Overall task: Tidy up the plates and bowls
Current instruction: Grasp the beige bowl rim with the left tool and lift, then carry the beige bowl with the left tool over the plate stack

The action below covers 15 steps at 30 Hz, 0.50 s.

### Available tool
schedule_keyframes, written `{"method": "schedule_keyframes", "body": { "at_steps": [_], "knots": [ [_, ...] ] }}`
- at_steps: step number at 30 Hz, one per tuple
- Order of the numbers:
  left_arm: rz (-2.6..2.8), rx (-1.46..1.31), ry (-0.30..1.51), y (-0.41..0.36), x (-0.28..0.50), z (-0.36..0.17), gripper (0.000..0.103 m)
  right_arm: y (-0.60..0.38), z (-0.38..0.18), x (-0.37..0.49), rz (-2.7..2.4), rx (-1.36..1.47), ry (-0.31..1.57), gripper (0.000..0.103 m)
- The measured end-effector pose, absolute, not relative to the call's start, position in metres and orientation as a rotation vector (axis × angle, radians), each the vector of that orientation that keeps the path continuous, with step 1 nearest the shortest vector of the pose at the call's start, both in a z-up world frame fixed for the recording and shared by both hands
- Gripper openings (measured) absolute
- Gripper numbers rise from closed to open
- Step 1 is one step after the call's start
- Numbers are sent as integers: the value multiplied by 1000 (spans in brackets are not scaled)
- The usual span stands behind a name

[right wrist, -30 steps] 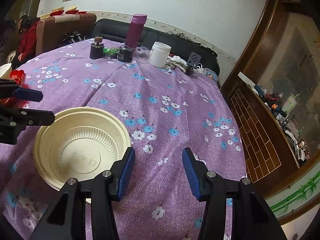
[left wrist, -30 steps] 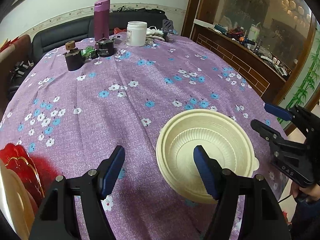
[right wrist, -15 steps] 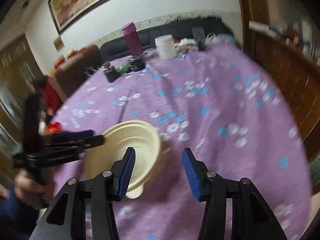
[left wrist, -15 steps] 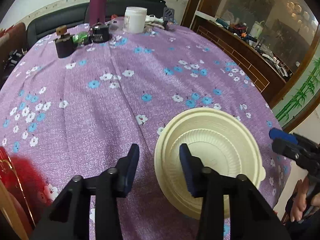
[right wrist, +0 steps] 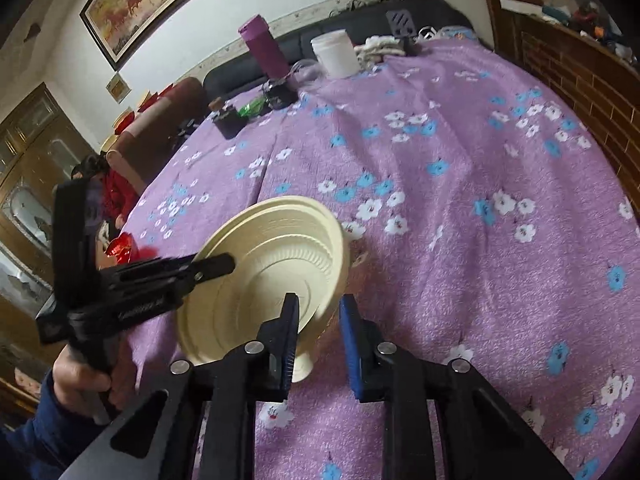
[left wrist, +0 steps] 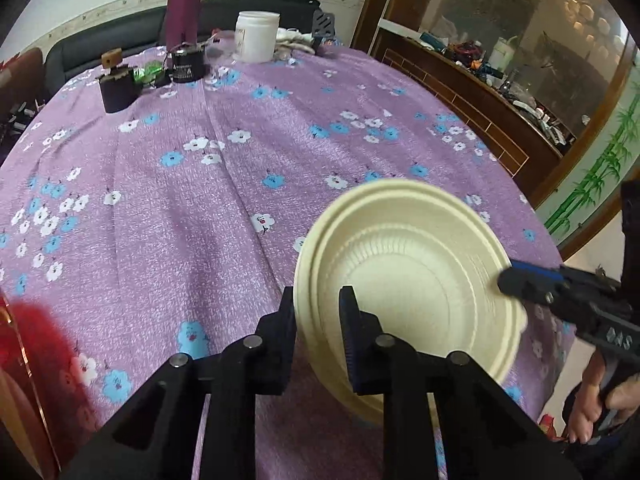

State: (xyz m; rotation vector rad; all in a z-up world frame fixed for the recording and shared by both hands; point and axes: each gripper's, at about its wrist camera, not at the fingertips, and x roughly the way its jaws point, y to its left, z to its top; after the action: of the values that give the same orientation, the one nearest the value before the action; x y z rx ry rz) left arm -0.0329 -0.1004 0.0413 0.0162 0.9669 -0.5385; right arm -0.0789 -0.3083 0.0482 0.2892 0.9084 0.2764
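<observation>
A cream plastic bowl (left wrist: 408, 280) sits near the front of the purple flowered table (left wrist: 200, 184). My left gripper (left wrist: 318, 316) is shut on its near-left rim, one finger outside and one inside. My right gripper (right wrist: 318, 320) is shut on the opposite rim of the same bowl (right wrist: 272, 276). The bowl looks tilted and lifted off the cloth in the right wrist view. The right gripper also shows in the left wrist view (left wrist: 516, 280); the left gripper also shows in the right wrist view (right wrist: 220, 266).
A red plate (left wrist: 24, 356) lies at the table's left edge. A purple bottle (left wrist: 182, 8), a white jar (left wrist: 256, 36), dark small containers (left wrist: 116, 88) and cloths stand at the far end. A wooden cabinet (left wrist: 480, 96) runs along the right.
Both grippers have closed onto opposite rims of the cream bowl. The right gripper swung in from the right side. The bowl has tilted and risen off the cloth.
</observation>
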Motion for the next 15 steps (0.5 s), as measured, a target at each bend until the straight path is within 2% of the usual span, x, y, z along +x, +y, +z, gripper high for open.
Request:
{"method": "schedule_keyframes", "body": {
  "at_steps": [15],
  "knots": [
    [-508,-16,906,-74,-54,73,20,-292,72,-76,303,244,850,19]
  ]
}}
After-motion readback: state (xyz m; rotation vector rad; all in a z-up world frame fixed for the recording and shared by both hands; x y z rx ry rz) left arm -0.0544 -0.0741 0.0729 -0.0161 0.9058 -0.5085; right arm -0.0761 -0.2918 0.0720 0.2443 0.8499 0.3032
